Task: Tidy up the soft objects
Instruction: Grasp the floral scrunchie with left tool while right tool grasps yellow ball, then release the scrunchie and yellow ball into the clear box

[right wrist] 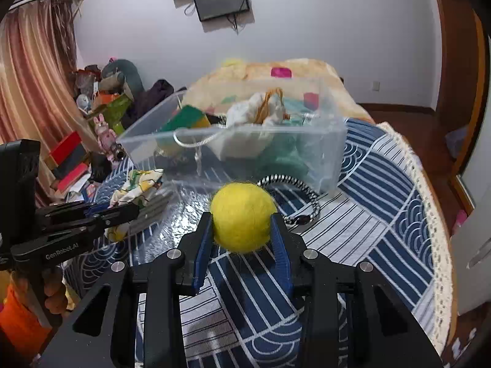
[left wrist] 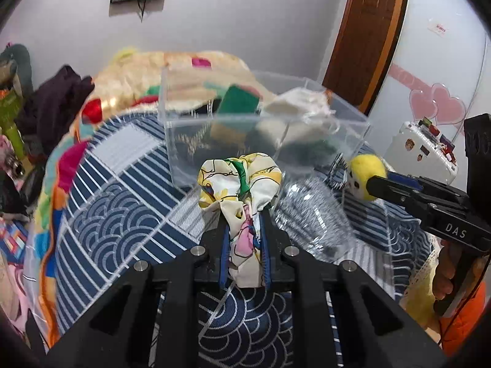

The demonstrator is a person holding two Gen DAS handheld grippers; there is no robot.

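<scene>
My left gripper (left wrist: 244,214) is shut on a floral cloth scrunchie (left wrist: 241,181), held above the blue patterned tablecloth. The scrunchie also shows in the right wrist view (right wrist: 138,185), in the left gripper (right wrist: 122,211). My right gripper (right wrist: 242,214) is shut on a yellow felt ball (right wrist: 242,216); in the left wrist view the ball (left wrist: 366,170) has a small white face. A clear plastic box (left wrist: 353,128) stands just behind both; it holds a green-yellow sponge (right wrist: 184,119), white cloth (right wrist: 254,112) and other soft things.
A clear ridged plastic piece (left wrist: 313,211) lies on the tablecloth (right wrist: 383,214) in front of the box. A black-and-white striped band (right wrist: 294,196) lies near the box. A bed with a colourful blanket (left wrist: 129,73) is behind. Cluttered shelves (right wrist: 76,153) stand left.
</scene>
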